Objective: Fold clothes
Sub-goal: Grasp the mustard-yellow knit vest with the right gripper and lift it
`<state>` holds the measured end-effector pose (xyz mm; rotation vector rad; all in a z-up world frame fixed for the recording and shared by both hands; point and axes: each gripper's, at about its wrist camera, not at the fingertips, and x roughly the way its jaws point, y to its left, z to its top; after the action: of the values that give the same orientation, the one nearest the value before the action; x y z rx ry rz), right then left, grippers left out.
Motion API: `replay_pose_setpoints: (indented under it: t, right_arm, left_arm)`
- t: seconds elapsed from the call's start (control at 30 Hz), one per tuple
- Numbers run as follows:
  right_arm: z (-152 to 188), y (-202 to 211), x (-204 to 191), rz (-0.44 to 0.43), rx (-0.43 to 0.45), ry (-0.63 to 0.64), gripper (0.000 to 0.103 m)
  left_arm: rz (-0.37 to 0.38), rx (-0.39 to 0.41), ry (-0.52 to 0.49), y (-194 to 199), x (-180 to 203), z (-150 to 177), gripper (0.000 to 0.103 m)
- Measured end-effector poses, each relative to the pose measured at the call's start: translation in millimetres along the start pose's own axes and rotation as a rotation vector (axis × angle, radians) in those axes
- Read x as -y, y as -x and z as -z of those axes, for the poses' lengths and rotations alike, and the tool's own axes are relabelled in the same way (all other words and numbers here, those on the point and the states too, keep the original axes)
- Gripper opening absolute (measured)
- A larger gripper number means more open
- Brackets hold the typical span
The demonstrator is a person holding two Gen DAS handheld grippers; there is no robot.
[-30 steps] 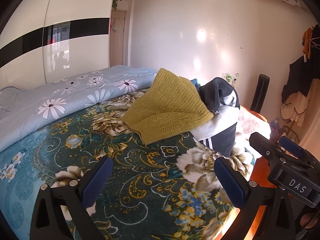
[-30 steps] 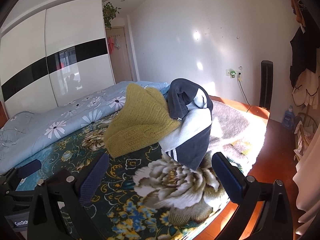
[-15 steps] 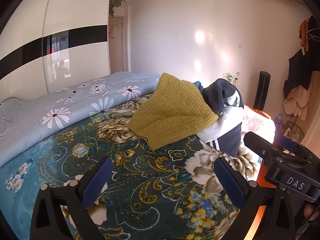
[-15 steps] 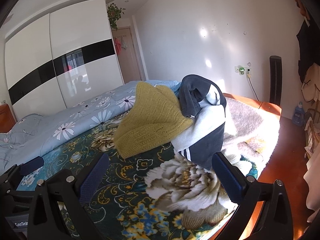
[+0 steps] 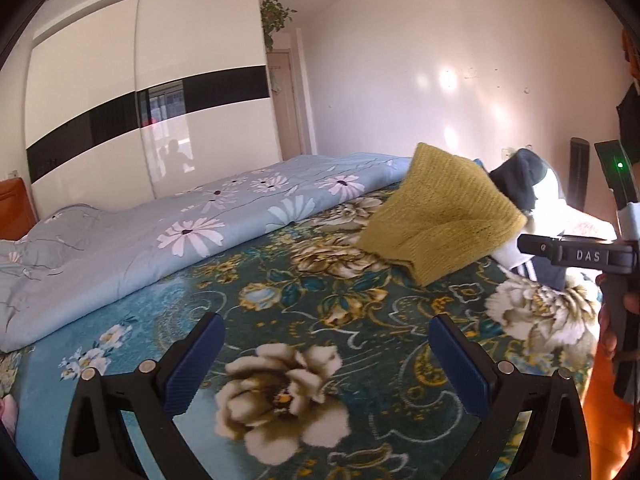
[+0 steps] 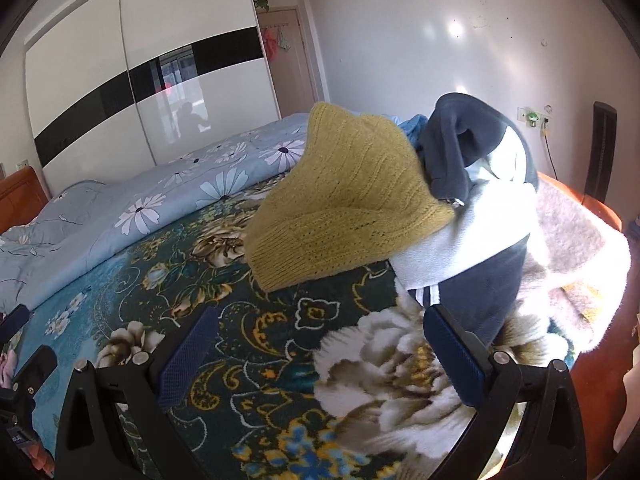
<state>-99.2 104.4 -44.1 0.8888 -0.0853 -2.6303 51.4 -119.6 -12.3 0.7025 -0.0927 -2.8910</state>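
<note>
A mustard knitted sweater (image 5: 440, 216) lies heaped on the dark floral blanket (image 5: 320, 320) of the bed, also in the right wrist view (image 6: 344, 200). A navy and white jacket (image 6: 480, 216) leans against it on the right, partly seen in the left wrist view (image 5: 520, 176). My left gripper (image 5: 326, 360) is open and empty over the blanket, well short of the clothes. My right gripper (image 6: 320, 356) is open and empty, close in front of the pile. Its body shows at the right of the left wrist view (image 5: 580, 256).
A pale blue daisy duvet (image 5: 160, 232) lies along the bed's left side. A fluffy beige blanket (image 6: 568, 248) sits behind the jacket at the bed's right edge. A white wardrobe with a black stripe (image 5: 152, 120) stands behind. Wooden floor (image 6: 600, 380) is to the right.
Both grippers have moved over the bed; the left wrist view has swung left and tilted up, and the right gripper has come closer to the clothes pile. Both stay open.
</note>
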Motion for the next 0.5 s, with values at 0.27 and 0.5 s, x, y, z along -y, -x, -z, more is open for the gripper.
replay_pose_setpoints:
  t: [0.27,0.5]
  right_arm:
    - [-43.8,-89.0,59.1,0.028,-0.063,-0.355,0.096]
    - [-53.8,-139.7,105.3,0.071,-0.081,-0.668,0.081]
  left_arm:
    - [-0.093,0.000,0.182,2.0,-80.8,21.6,0.103]
    - [-0.139,-0.006,0.211,5.1,-108.3,36.6,0.103]
